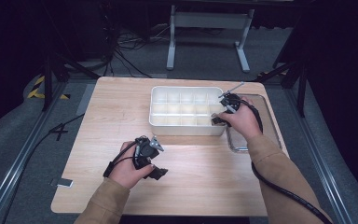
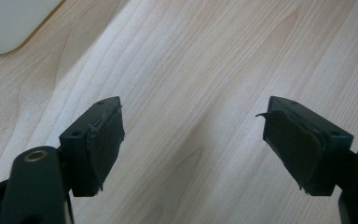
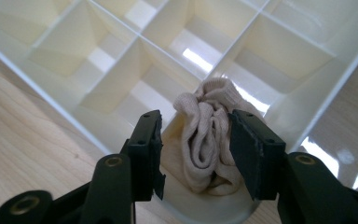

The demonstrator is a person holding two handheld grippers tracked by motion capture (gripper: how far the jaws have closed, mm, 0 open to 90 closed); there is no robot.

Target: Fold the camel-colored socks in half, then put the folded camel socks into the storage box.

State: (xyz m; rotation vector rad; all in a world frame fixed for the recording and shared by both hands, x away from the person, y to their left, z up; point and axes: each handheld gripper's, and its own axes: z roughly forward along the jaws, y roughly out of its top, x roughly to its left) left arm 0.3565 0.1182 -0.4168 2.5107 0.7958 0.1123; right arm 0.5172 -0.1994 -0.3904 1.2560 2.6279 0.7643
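A rolled beige sock (image 3: 209, 140) sits in the near corner compartment of a white divided box (image 1: 154, 112). In the right gripper view my right gripper (image 3: 196, 126) stands open astride the sock: one jaw touches its side, the other stands a little apart from it. In the high view the right gripper (image 1: 220, 116) hangs over the box's near right corner. Over bare wood at the table's front middle, my left gripper (image 1: 160, 159) is wide open, and nothing lies between its jaws in the left gripper view (image 2: 193, 135).
The box's other compartments (image 3: 135, 51) look bare. A clear tray (image 1: 271, 122) lies against the box's right side, partly under the right hand. The wooden table (image 1: 205, 182) ends close behind the box. A white frame (image 1: 209, 21) stands on the floor beyond.
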